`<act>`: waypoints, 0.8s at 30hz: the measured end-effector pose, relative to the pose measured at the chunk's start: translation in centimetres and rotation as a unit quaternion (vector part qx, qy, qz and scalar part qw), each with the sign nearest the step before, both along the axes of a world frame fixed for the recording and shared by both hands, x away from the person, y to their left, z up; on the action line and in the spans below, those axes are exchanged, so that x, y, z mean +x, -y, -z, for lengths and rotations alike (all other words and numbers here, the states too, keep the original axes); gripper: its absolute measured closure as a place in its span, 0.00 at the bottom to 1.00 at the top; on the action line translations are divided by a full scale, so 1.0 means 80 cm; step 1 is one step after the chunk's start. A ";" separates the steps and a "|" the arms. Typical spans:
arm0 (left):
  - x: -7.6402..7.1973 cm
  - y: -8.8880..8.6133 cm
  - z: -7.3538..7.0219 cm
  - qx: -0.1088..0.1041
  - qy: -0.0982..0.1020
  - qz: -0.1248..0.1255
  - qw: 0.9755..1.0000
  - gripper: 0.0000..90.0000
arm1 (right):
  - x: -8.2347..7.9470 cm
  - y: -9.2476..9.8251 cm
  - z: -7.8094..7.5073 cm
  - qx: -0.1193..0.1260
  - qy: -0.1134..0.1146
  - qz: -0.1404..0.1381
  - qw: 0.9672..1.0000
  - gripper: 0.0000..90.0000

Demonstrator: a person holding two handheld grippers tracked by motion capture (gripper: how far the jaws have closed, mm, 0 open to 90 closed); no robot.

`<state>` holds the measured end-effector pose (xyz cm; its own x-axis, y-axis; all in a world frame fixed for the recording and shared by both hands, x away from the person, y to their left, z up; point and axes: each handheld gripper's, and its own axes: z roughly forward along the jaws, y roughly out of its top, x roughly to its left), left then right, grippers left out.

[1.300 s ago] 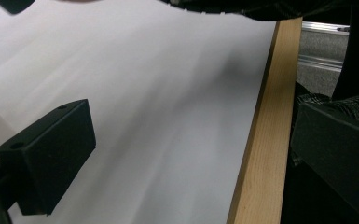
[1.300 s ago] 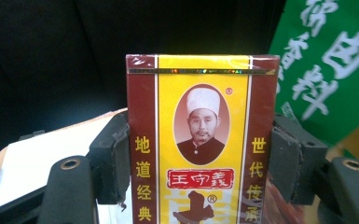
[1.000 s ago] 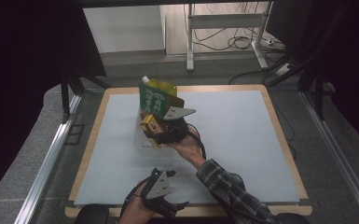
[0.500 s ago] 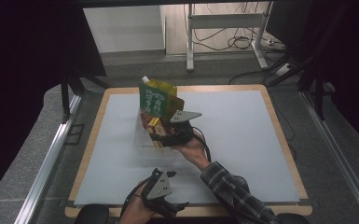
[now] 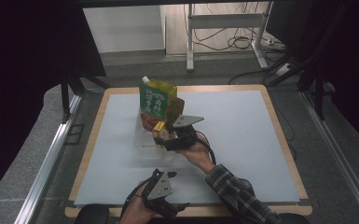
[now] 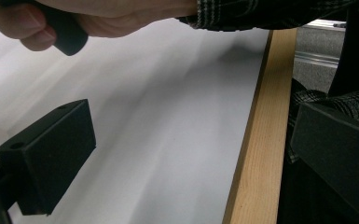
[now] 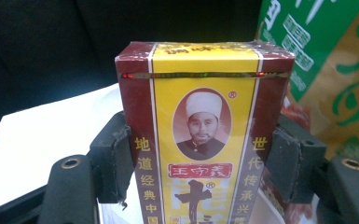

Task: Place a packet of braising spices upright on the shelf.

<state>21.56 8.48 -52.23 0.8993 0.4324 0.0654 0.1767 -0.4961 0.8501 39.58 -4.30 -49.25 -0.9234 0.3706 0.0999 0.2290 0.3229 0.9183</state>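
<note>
- High view: the white table top (image 5: 242, 135) is evenly lit from above, while dark curtains close in at both sides and the floor beyond is paler.
- Left gripper view: a soft shadow bands the surface beyond the jaws; the near jaws are blurred.
- Right gripper view: the box (image 7: 200, 140) between the jaws is bright and sharp, with glare on its foil strip; the background is black.

Left gripper (image 6: 186, 158) jaws wide apart, nothing between them. White surface (image 6: 158, 116) beneath, wooden edge strip (image 6: 256, 154) running near to far at right. Hand (image 6: 93, 18) gripping black handle (image 6: 65, 32) at far left, plaid sleeve (image 6: 261, 11) beyond. Grey floor (image 6: 314, 51) far right.
</note>
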 end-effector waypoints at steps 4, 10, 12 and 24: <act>0.000 0.000 0.000 0.000 0.000 0.001 1.000 0.00 | 0.001 0.007 0.006 0.003 -0.011 0.002 1.000 0.36; 0.000 0.000 0.000 -0.001 0.000 0.001 1.000 0.00 | -0.003 0.003 0.010 -0.018 -0.002 0.003 1.000 0.36; 0.000 0.000 0.000 -0.001 0.000 0.000 1.000 0.00 | -0.003 0.004 0.010 -0.018 -0.003 0.002 1.000 0.36; 0.001 -0.002 -0.001 -0.006 0.000 -0.002 1.000 0.00 | -0.001 -0.001 -0.008 -0.054 -0.007 -0.002 0.999 0.22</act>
